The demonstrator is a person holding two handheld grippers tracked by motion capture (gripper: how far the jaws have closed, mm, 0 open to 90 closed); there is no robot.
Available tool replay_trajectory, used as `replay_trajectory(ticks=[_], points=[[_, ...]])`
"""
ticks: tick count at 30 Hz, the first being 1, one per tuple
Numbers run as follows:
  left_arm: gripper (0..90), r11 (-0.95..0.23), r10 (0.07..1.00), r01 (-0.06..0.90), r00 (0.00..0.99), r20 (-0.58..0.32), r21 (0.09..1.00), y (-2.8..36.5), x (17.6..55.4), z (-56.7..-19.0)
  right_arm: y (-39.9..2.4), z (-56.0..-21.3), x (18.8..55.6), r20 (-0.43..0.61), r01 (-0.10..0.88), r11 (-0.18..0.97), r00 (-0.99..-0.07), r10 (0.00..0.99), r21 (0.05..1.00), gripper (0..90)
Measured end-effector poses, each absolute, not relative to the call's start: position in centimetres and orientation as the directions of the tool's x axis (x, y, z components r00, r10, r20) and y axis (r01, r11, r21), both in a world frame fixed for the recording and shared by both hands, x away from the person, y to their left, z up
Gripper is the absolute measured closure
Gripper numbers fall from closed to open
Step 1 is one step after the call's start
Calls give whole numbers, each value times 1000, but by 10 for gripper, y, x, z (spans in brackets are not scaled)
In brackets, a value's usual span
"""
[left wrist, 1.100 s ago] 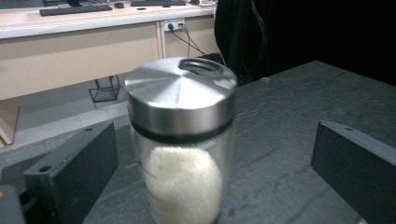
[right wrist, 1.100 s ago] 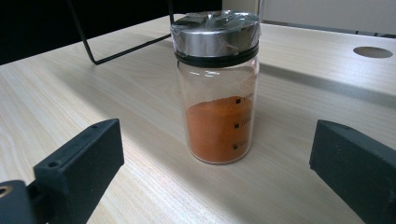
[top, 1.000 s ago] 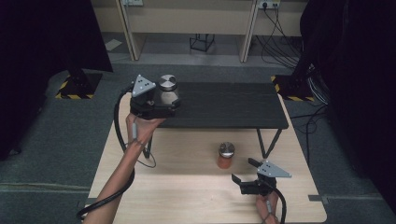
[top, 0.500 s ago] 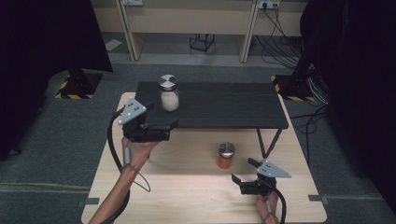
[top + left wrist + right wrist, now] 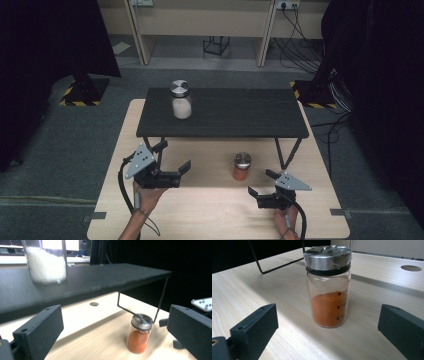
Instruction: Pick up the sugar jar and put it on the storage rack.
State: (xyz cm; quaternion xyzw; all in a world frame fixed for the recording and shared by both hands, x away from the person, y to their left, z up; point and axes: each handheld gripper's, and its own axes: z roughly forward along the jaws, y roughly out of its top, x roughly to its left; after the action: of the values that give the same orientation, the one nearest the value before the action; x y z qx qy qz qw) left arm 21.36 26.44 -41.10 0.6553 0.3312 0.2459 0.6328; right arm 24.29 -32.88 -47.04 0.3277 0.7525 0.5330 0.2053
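Your left gripper point(image 5: 173, 157) has come back from the black shelf point(image 5: 235, 122) and left the white jar point(image 5: 181, 99) standing on it. The orange jar point(image 5: 242, 166) (shiny lid) stands on the wooden table point(image 5: 210, 210), between both grippers. Your right gripper point(image 5: 260, 183) sits near it. Both have jaws wide apart, holding nothing.

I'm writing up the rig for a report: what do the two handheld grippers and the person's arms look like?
Both the left gripper and the right gripper are black, each with two blocky, flat-faced jaws with a small hole near the tip. A grey three-cornered plate sits on top of each, and a black cable trails back along the forearm. The forearms are bare, with no sleeves or gloves in view.
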Motion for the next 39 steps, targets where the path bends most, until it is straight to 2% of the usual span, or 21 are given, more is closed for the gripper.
replay_trajectory(ticks=[5,6,15,21,29,31,39], points=[[2,23,737,139,667,-111,990,265,214,-435,-329,-470,243,40,274,217,-701,712,937,30],[2,33,730,149,672,-125,988,263,214,-450,-329,-470,243,41,275,217,-702,711,937,30],[2,14,727,153,677,-115,988,263,213,-485,-328,-470,243,40,275,221,-705,709,936,30],[3,6,734,167,669,-118,986,264,212,-495,-327,-469,244,34,272,230,-709,704,934,30],[13,-52,734,162,675,-72,985,258,212,-514,-327,-469,245,27,268,238,-715,699,933,30],[18,-91,747,206,661,-70,974,253,216,-510,-327,-469,245,27,268,239,-716,698,933,30],[16,-94,741,194,668,-62,976,251,214,-512,-326,-468,245,24,267,243,-717,697,932,30]])
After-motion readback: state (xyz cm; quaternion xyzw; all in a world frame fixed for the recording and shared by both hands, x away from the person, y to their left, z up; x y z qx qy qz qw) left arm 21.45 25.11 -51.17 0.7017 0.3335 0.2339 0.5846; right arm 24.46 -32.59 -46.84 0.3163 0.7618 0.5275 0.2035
